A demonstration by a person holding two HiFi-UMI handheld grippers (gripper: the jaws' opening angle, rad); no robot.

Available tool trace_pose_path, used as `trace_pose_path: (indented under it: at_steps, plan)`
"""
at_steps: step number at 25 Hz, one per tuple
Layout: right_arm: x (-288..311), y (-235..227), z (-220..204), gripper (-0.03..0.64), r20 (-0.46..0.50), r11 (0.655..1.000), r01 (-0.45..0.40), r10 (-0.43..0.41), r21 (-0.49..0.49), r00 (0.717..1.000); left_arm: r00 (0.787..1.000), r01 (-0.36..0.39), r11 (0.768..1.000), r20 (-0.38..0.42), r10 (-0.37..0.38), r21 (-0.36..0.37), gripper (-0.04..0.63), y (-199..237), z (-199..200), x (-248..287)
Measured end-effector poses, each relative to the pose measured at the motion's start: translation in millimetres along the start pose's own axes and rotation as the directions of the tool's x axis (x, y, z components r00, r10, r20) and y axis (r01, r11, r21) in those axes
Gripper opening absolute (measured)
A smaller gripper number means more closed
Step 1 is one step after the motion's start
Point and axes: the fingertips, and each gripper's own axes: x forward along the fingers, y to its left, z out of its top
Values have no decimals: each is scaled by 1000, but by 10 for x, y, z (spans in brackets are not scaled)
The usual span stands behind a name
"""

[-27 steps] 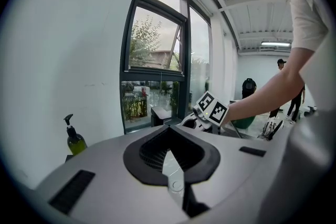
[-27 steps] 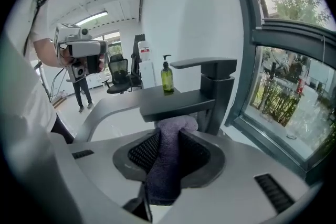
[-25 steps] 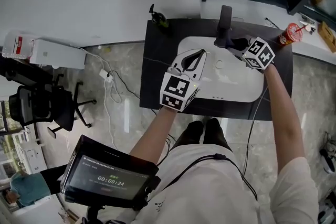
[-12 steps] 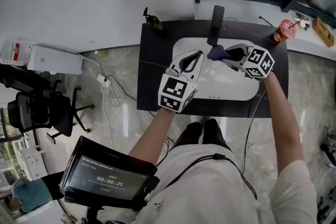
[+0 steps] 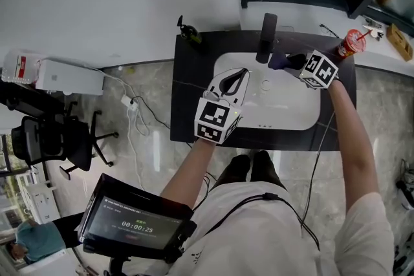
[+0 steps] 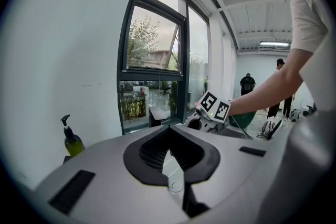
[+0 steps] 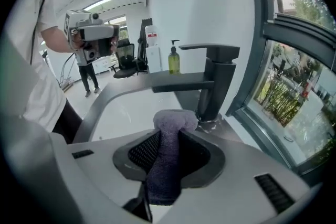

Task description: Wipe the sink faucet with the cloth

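Now: right gripper (image 7: 169, 136) clamps the soft, limp purple cloth (image 7: 176, 120) at mid-fold, wad protruding beside the black faucet (image 7: 216, 81) base, so it likely conforms well; left gripper (image 6: 169, 131), jaws together and empty, hovers over the sink (image 5: 291, 106).

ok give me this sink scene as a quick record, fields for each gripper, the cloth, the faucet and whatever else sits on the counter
right gripper: shut on folded purple-grey cloth
cloth position: its end beside the base of the black square faucet; contact unclear
left gripper: shut, empty, over the left side of the white sink basin
counter: dark slab; green pump soap bottle at its back left corner
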Motion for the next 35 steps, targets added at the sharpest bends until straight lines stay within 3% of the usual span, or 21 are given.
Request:
trace_pose_path:
  at_steps: [7,12,17,29,35]
  plan:
    - [239,-433,231,112,56,993,112,-115,46,992,999,-43,999,-10,43,-8,-5,132,-39,-56]
    - [296,-520,307,112,94,989,130,-137,71,986,998,-61,998,-16,61,-14,-5,210,-74,-104]
    - [232,-439,480,112,180,991,99,-114,89,977,998,-62,998,-20,62,-17,-5,236,-93,-139]
    - [304,159,522,112,231,996,-40,21,80,973,999,-45,999,-21,45,-2,-5,114,-82,-203]
    - [228,478,580,112,268,994,-72,48,81,962,999,-31,1000,-8,31,-1,-5,22,-47,-273]
